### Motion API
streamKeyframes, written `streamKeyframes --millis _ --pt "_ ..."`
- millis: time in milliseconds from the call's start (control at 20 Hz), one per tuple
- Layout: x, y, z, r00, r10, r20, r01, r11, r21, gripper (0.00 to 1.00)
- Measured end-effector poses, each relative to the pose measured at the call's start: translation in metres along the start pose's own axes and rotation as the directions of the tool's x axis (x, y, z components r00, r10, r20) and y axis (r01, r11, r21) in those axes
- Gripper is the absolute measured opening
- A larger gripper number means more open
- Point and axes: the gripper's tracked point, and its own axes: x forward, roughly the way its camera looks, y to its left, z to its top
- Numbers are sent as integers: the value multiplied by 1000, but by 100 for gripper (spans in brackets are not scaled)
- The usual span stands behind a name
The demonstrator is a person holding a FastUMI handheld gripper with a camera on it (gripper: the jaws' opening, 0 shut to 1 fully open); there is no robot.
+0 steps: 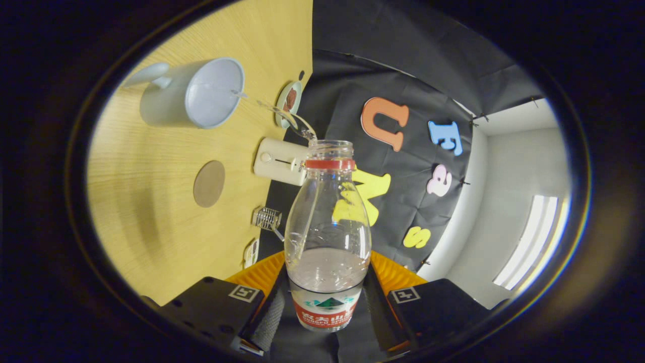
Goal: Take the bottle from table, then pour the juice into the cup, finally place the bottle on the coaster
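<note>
My wooden table (151,212) carries a pale cup (194,93), a round brown coaster (209,183) near it, a cream box-shaped device (279,161), a small dish (288,102), and a little wire basket (267,218) by its far edge.

We are looking at a staged recording booth, not a lived-in home. A light wooden counter (151,212) is backed directly by black cloth (403,65) pinned up as a wall, and past the cloth's edge we see plain white room walls (509,166) and a long ceiling light panel (534,242), as in an office or lab. The household things look set out as props: a pale blue cup (194,93), a round coaster (208,183), a small white toaster (279,161) at the far edge, a little plate of food (288,102) and a wire rack (266,218)
</note>
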Motion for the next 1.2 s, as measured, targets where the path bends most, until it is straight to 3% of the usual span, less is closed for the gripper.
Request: streamKeyframes --millis 1200 --pt "-2 -25 -8 998 -55 -3 54 994 -95 80"
